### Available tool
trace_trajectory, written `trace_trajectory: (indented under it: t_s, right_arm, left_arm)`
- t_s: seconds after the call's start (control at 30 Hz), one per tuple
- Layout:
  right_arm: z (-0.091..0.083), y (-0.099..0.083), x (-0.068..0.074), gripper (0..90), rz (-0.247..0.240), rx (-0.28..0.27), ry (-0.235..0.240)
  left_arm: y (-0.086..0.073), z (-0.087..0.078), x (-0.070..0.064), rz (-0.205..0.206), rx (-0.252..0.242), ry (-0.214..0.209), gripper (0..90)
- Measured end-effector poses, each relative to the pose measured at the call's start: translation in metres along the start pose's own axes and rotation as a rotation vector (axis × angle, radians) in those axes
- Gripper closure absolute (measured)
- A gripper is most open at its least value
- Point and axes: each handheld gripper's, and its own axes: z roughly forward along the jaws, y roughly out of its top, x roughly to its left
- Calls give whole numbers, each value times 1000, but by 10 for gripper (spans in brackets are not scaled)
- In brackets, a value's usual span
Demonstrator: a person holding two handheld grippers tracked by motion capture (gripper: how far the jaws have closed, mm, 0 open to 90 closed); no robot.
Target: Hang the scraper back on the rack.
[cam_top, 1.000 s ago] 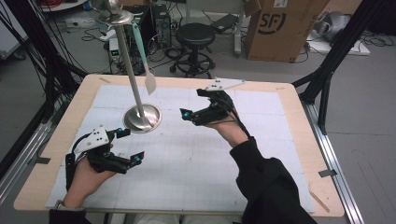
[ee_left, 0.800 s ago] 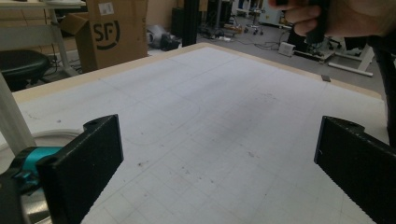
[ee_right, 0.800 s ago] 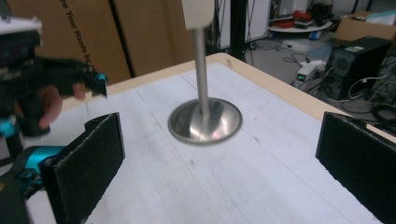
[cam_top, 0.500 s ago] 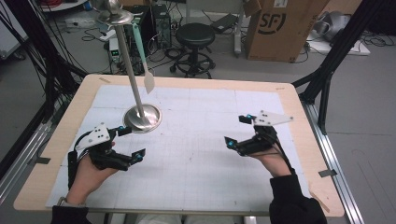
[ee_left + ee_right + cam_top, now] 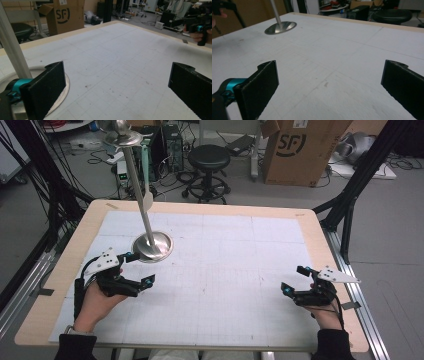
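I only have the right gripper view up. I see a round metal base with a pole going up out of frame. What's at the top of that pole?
Observer: In the high view the metal stand ends in a small round dish with a knob on top.
Operator: Where's the left gripper relative to the base?
Observer: The left gripper sits just in front of the base, jaws open, one fingertip at its rim.
Operator: And my right gripper?
Observer: The right gripper is open near the table's right edge, holding nothing.
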Motion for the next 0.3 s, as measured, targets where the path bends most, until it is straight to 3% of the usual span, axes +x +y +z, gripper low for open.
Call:
trace_trajectory:
  t_s: [0.17, 0.3]
  right_arm:
    - [-14, -6, -6, 3, 43, -42, -32]
    - [-10, -9, -2, 3, 114, -87, 21]
  left_arm:
    - [-2, 5, 1, 4, 20, 7, 17]
    - [-3, 7, 0, 13, 34, 10, 17]
